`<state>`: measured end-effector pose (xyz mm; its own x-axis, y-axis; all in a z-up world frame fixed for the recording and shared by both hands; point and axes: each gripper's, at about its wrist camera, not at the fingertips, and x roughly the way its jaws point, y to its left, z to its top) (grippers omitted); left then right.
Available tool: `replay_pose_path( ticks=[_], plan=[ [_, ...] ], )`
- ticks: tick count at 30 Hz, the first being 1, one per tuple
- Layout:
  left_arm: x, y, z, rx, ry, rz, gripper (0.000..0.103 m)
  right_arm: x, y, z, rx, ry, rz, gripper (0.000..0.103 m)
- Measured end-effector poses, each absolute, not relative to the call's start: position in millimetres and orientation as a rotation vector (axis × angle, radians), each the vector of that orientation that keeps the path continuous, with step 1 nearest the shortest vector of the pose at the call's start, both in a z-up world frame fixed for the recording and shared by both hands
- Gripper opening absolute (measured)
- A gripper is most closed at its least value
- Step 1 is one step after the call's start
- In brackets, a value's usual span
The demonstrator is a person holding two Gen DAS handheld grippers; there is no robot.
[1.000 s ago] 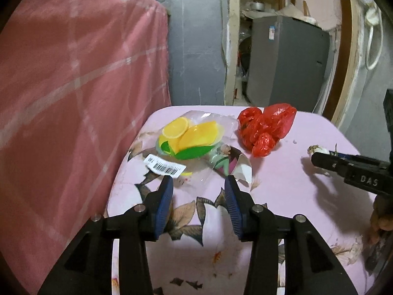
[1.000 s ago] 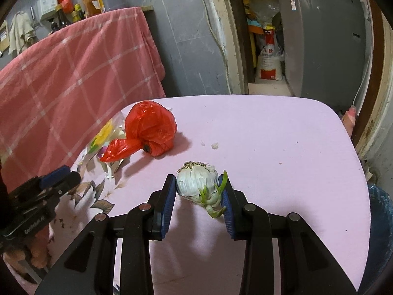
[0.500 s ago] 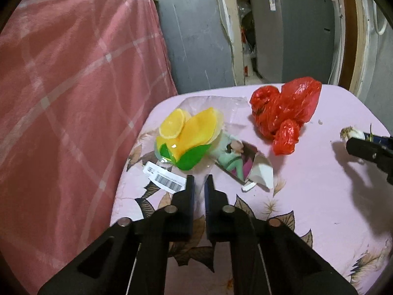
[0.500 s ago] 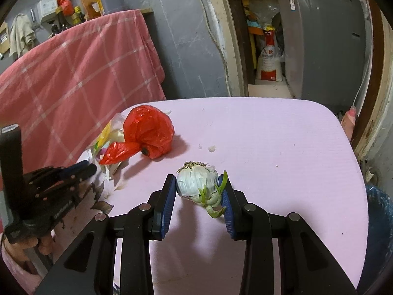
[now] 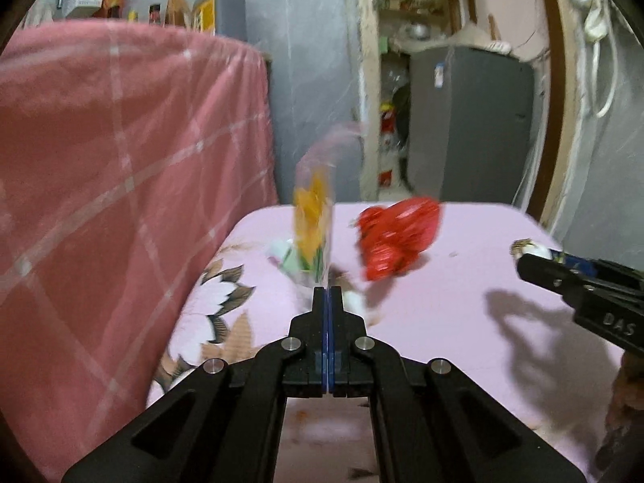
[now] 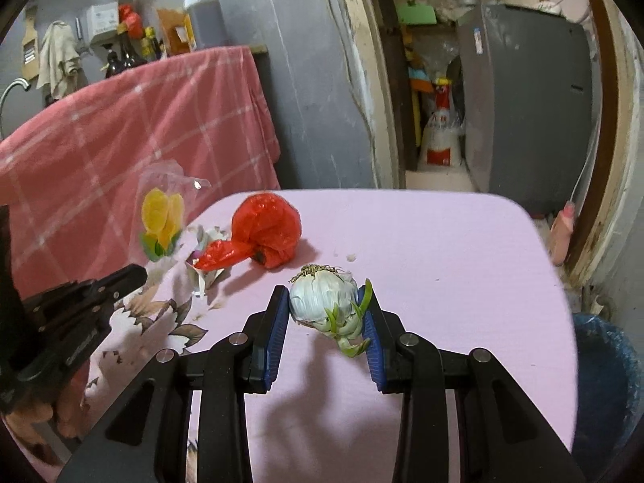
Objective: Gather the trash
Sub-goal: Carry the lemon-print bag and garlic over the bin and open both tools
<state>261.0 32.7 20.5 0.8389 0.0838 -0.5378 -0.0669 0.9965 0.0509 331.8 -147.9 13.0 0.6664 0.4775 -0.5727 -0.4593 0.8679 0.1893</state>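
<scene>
My left gripper [image 5: 326,290] is shut on the edge of a clear plastic packet [image 5: 312,221] printed with yellow lemon slices and green leaves. The packet [image 6: 161,217] stands lifted off the pink table [image 5: 442,302], blurred in the left wrist view. My right gripper [image 6: 327,314] is shut on a white garlic bulb [image 6: 324,296] with green sprouts, held just above the table [image 6: 442,261]. A crumpled red plastic bag [image 5: 396,237] lies on the table between both grippers, also visible as the red bag [image 6: 265,235] in the right wrist view. A torn paper wrapper [image 6: 205,265] lies beside it.
A pink checked cloth [image 5: 120,181] hangs close on the left. A blue bin [image 6: 603,382] sits below the table's right edge. A grey cabinet [image 6: 523,112] stands through the doorway behind. Bottles [image 6: 201,20] stand on the counter above the cloth.
My left gripper closed on the lemon packet's edge and lifted it upright off the table. My right gripper rose a little with the garlic bulb still in it.
</scene>
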Motion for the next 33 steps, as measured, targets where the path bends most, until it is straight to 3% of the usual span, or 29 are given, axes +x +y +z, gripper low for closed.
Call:
replay_pose_path(
  ticks=[18,33],
  plan=[
    [240,-106,60,-0.024,0.362,-0.166,0.000,273,-279,59,0.061,0.467,0.352,0.032],
    [269,-241,28,-0.072,0.453,-0.377,0.000,249,-408,35,0.099,0.407,0.104,0.032]
  ],
)
